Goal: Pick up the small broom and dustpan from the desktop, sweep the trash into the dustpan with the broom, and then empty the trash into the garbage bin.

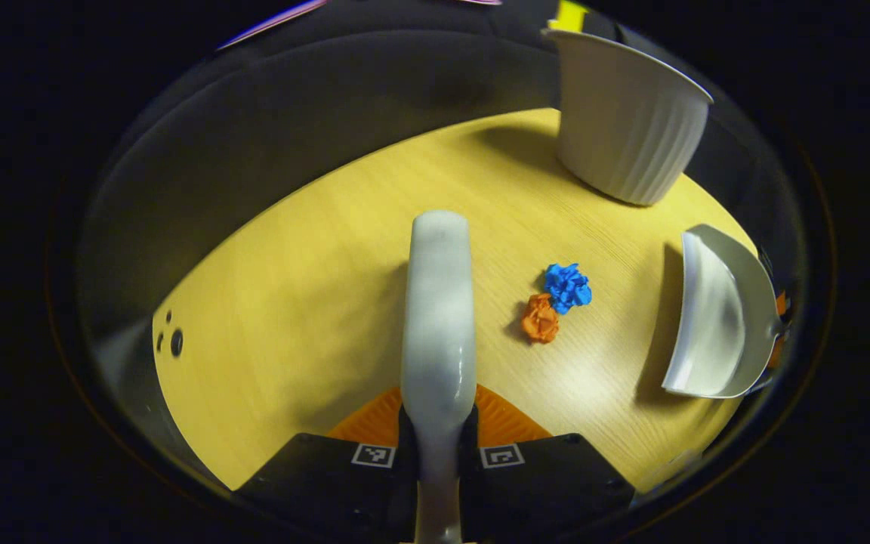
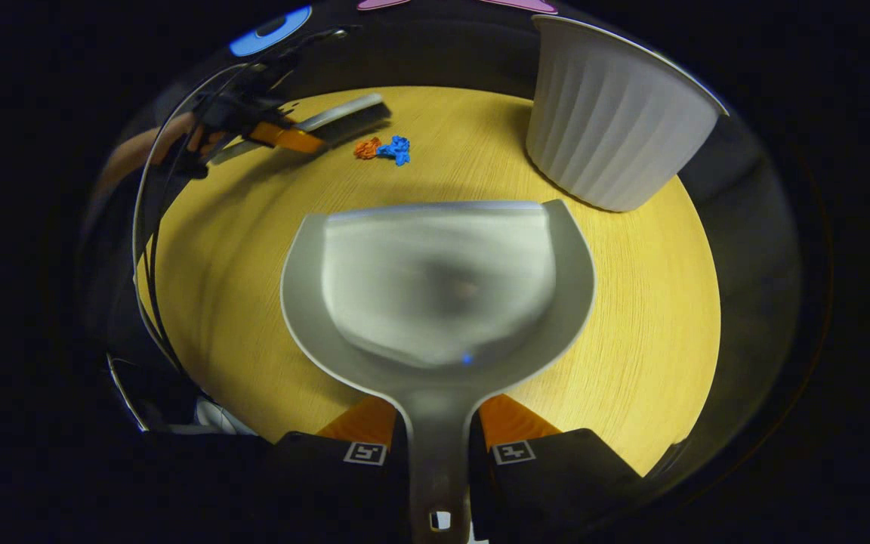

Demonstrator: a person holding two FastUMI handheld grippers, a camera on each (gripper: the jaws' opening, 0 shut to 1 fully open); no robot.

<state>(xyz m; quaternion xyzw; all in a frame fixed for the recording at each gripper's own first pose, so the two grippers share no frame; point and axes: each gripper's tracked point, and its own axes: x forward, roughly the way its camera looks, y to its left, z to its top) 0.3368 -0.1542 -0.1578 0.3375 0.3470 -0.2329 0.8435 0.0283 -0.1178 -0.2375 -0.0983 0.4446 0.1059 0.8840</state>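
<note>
So you had the left gripper (image 1: 439,446) pinching the broom (image 1: 439,302) and the right gripper (image 2: 439,453) clamped on the dustpan (image 2: 435,287), its mouth facing the orange scrap (image 1: 540,318) and blue scrap (image 1: 568,286) on the desk (image 1: 291,317) between them, bin (image 1: 624,121) just behind, probably for a quick dump

The right claw (image 2: 439,446) grips the dustpan (image 2: 435,287) handle over the counter (image 2: 654,317), facing the paper scraps (image 2: 384,148), broom (image 2: 329,125) and ribbed bin (image 2: 609,121).
</note>
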